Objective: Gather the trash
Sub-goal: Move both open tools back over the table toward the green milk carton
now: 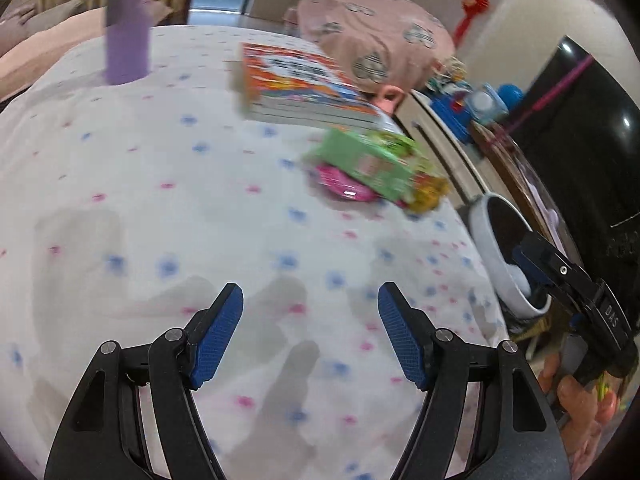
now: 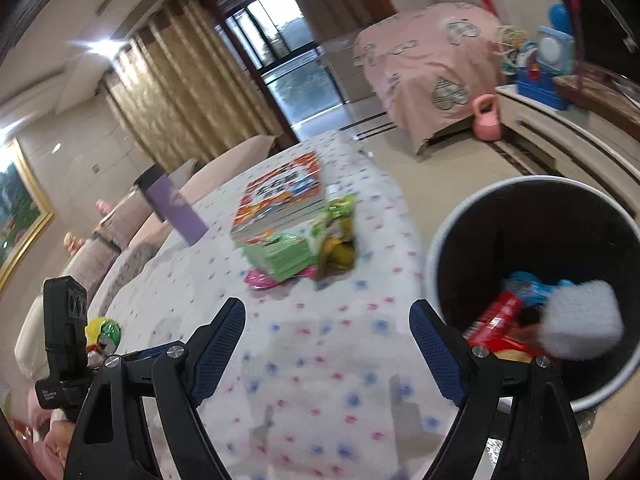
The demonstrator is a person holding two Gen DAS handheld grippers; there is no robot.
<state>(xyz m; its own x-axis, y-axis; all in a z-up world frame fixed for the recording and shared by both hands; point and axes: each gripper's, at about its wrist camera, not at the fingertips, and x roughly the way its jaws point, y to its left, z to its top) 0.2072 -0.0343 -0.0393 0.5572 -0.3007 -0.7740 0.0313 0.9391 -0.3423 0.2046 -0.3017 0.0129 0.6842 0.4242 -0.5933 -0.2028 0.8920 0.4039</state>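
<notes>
A green snack box [image 1: 366, 162] lies on a pink wrapper [image 1: 344, 184] with a yellow-green wrapper [image 1: 426, 190] beside it, near the table's right edge; the pile also shows in the right wrist view [image 2: 284, 256]. A white bin [image 2: 536, 280] beside the table holds red, blue and white trash; its rim shows in the left wrist view [image 1: 486, 236]. My left gripper [image 1: 310, 320] is open and empty over the tablecloth. My right gripper [image 2: 326, 332] is open and empty, at the table edge next to the bin; it also shows in the left wrist view [image 1: 532, 268].
The table has a white dotted cloth [image 1: 160, 200]. A stack of books [image 1: 304, 88] and a purple bottle [image 1: 126, 36] stand further back. A pink covered bed [image 2: 432, 64], a pink kettlebell [image 2: 486, 118] and a low cabinet with toys [image 2: 544, 76] are beyond.
</notes>
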